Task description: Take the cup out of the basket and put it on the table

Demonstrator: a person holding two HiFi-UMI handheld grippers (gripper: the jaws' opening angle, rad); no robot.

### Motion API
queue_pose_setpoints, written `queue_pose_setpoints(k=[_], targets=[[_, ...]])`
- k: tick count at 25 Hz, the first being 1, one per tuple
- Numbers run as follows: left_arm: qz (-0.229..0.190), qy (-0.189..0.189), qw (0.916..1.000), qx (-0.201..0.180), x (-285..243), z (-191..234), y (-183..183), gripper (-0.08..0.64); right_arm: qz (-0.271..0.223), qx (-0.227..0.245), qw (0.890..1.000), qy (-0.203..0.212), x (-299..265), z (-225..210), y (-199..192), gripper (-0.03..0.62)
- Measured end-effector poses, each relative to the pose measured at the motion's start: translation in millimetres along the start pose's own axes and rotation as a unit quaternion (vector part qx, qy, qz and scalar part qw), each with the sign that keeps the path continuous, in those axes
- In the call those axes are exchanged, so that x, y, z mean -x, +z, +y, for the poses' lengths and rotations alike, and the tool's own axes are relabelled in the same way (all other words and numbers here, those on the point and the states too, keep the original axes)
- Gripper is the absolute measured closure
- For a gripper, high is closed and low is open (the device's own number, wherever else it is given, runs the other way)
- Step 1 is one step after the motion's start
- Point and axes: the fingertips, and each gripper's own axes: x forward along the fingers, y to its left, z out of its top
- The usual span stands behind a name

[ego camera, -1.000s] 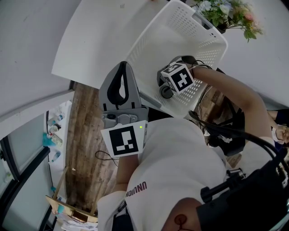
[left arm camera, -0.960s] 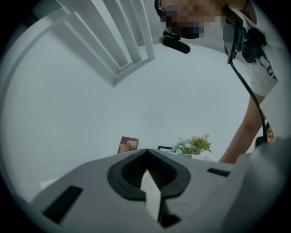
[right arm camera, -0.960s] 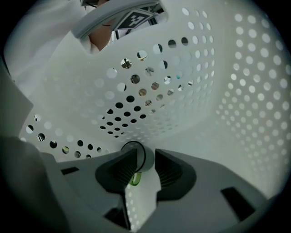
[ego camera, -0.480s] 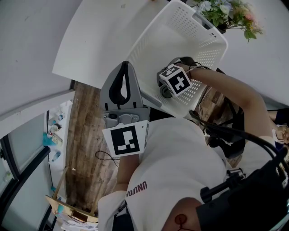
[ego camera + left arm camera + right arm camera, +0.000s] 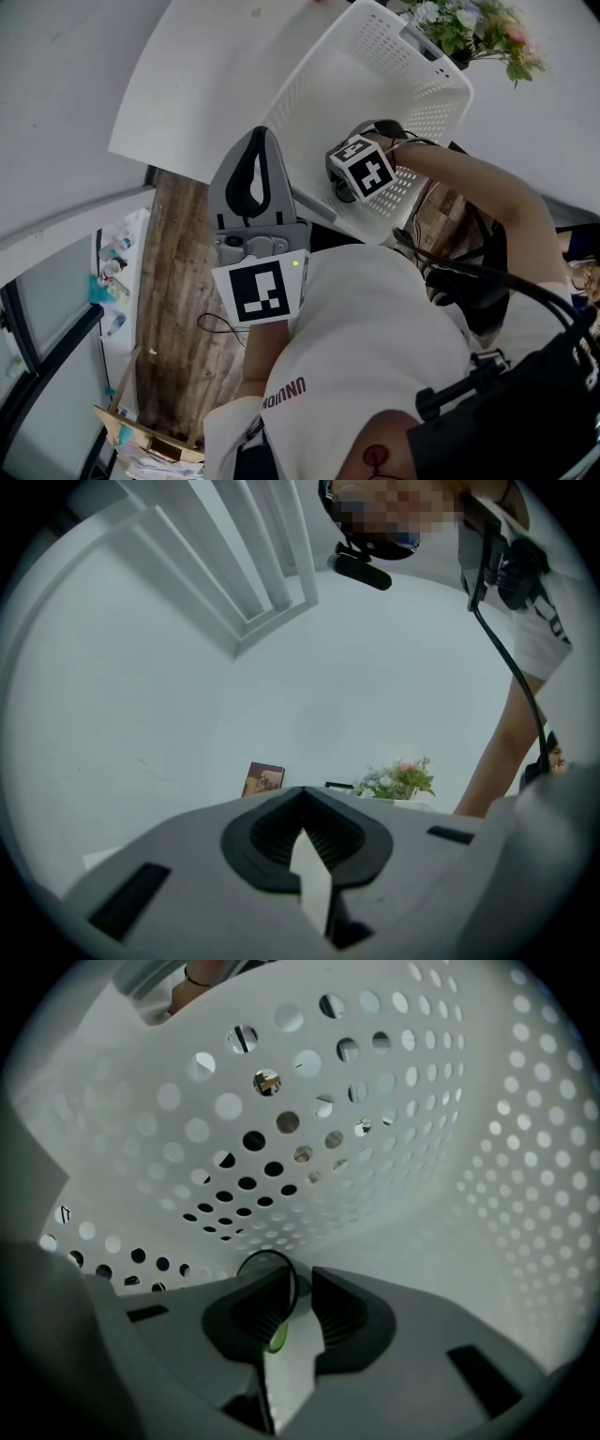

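A white perforated basket (image 5: pixel 375 56) stands on the white table (image 5: pixel 187 84). My right gripper (image 5: pixel 352 183) reaches down into it, its tips hidden under its marker cube in the head view. In the right gripper view the thin rim of a clear cup (image 5: pixel 267 1262) with a green spot lies between the jaws of the right gripper (image 5: pixel 302 1274), against the left pad. Those jaws have just been closing and a gap still shows. My left gripper (image 5: pixel 261 131) hovers at the table's near edge beside the basket, shut and empty (image 5: pixel 302 791).
A flower bunch (image 5: pixel 469 28) stands behind the basket, also seen from the left gripper (image 5: pixel 398 780) beside a small picture frame (image 5: pixel 264 778). Basket walls (image 5: pixel 487 1166) close round the right gripper. Wooden floor (image 5: pixel 178 309) lies below the table edge.
The right gripper's marker cube has edged slightly to the left inside the basket. The left gripper has kept its place.
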Motion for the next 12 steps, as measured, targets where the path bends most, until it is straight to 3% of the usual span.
queue_pose_setpoints(k=[12], targets=[[-0.004,0.000,1.0000,0.000,0.0,0.0,2.0,0.548,0.007,0.018,1.000,-0.016,-0.5,-1.2,0.8,0.523]])
